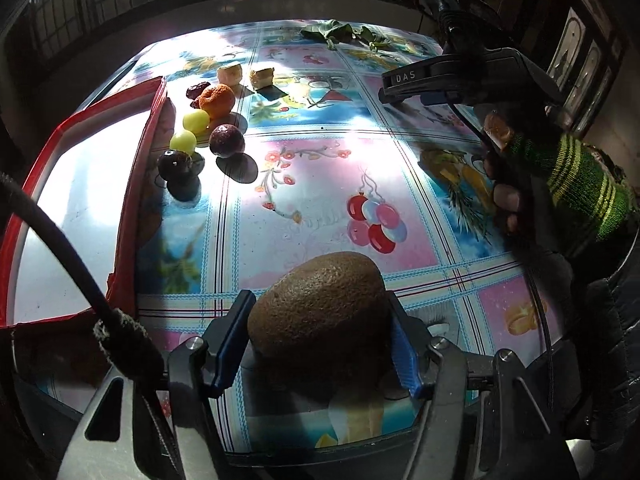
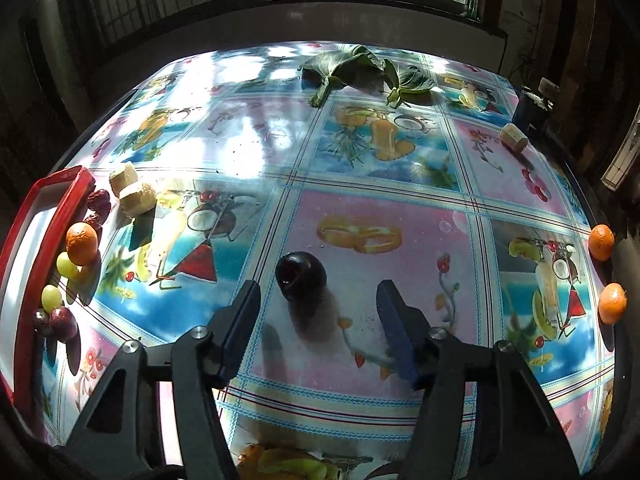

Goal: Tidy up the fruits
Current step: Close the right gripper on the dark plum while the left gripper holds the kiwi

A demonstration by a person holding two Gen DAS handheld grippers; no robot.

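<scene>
Plainly caught the left gripper (image 1: 320, 322) clamped on the kiwi (image 1: 320, 300) at 6 o'clock in its own view, one blue pad against each side of the brown fruit, low over the patterned tablecloth (image 1: 320, 184). Noted a red tray (image 1: 154, 120) at 9 o'clock, and just beside its rim at 10 o'clock a row of fruit: an orange (image 1: 217, 100), two green grapes (image 1: 196, 121), and two dark plums (image 1: 227, 141). Spotted a hand (image 1: 505, 196) in a green striped sleeve (image 1: 580, 188) at 3 o'clock, wrapped around the other tool.

Found the right gripper (image 2: 318, 300) with jaws apart and holding nothing. Saw a dark plum (image 2: 300, 274) on the cloth just ahead of the fingertips, toward the left finger, near the middle of the right wrist view, touching neither pad. Picked out two more oranges (image 2: 601, 242) at 3 o'clock by the table's edge, well apart from the row beside the tray, and green leaves (image 2: 360, 68) at 12 o'clock.
</scene>
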